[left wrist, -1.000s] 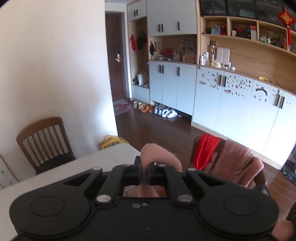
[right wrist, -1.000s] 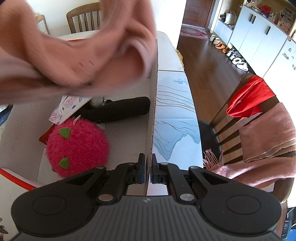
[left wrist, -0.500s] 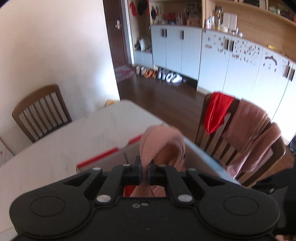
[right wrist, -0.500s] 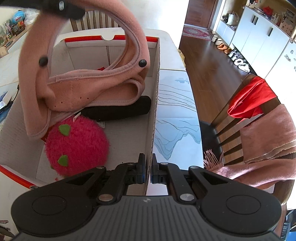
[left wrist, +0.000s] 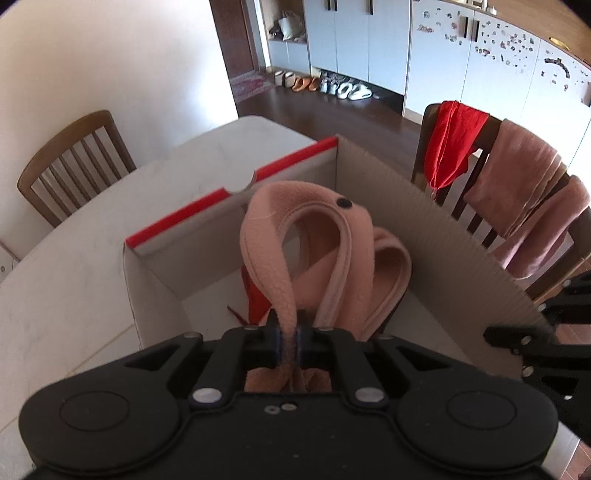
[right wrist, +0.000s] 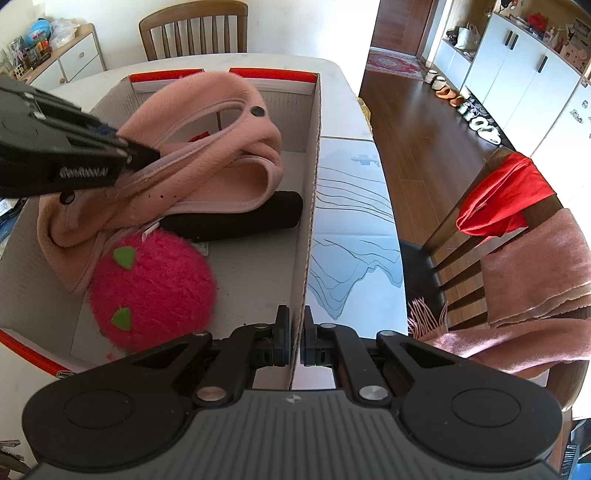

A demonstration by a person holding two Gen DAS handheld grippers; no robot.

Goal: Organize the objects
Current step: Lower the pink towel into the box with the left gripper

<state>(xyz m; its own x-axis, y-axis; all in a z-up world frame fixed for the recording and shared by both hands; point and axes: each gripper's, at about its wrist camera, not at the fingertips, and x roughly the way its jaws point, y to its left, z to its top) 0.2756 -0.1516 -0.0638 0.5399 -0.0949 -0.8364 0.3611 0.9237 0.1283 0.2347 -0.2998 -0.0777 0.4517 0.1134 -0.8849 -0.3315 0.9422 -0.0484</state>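
A pink fleece garment [left wrist: 306, 236] with dark snap buttons hangs folded inside the open cardboard box [left wrist: 424, 236]. My left gripper [left wrist: 290, 339] pinches a fold of it; its jaws are opening but the pads still press the fabric. In the right wrist view the garment [right wrist: 207, 147] drapes over a black roll [right wrist: 251, 218] and a fuzzy pink-red plush ball [right wrist: 155, 291], with the left gripper [right wrist: 140, 155] reaching in from the left. My right gripper [right wrist: 295, 332] is shut on the near end of the box's right wall [right wrist: 314, 166].
The box stands on a white table [left wrist: 74, 266], its flap [right wrist: 351, 229] with a blue line print lying to the right. A chair draped with red cloth [right wrist: 506, 199] and pink scarves stands right of the table. Another wooden chair [right wrist: 192, 29] is behind it.
My left gripper has come down and tilted forward, lowering the pink garment into the box onto the black roll and plush ball. The right gripper has kept still on the box wall.
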